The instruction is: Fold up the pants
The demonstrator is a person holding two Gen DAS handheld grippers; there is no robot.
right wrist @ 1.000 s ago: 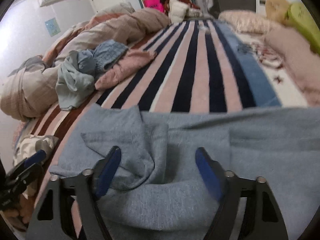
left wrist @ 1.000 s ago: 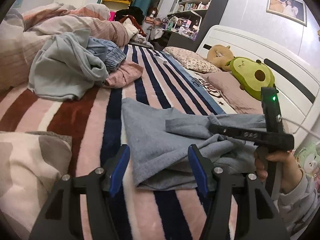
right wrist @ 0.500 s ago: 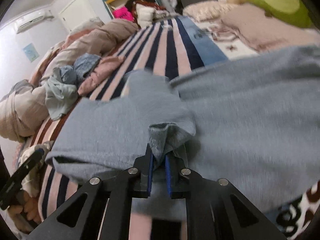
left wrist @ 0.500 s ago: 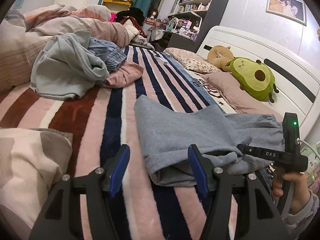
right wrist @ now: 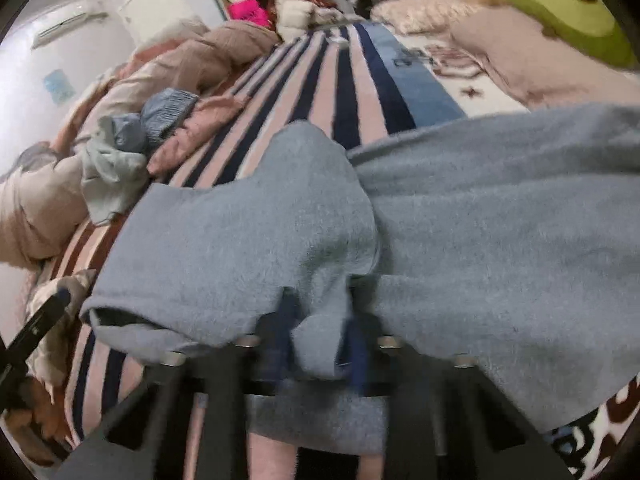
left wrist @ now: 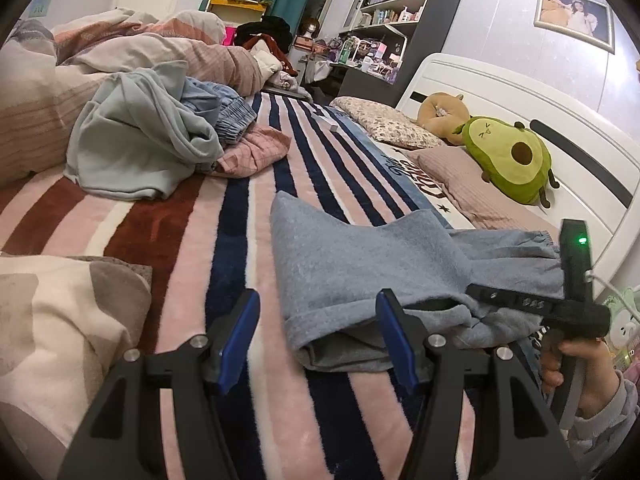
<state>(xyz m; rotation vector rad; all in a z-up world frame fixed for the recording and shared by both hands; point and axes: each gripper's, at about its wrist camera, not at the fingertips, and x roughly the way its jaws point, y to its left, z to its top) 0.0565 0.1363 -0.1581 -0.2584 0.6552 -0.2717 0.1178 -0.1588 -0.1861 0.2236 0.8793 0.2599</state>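
- My right gripper (right wrist: 316,344) has just closed: its jaws pinch a small bunch of the grey pants (right wrist: 248,232) at the bottom centre of the right view. Only a narrow tuck of cloth sits between the pads, so a hard pull could, I judge, strip it free.
- The bunch looks like more than one layer; I cannot tell how many. If I hold only the top one, the leg may peel apart rather than fold over.
- My left gripper (left wrist: 316,336) hangs with its jaws apart and holds nothing. In the left view the near hem of the pants (left wrist: 360,264) lies between its fingers, but no pad presses on it.
- With nothing pinning that hem, a pull from my right side could drag the whole garment across the blanket (left wrist: 240,208) instead of creasing it.
- The pants lie across the blanket at centre right of the left view, the waistband end near the right edge by my right hand (left wrist: 568,364). That end is already rumpled, so a fold laid now would trap wrinkles.
- The blanket is fuzzy and may hold the cloth back unevenly, skewing the fold.
- A clothes pile (left wrist: 140,148) sits at the upper left, well apart, and poses little risk.
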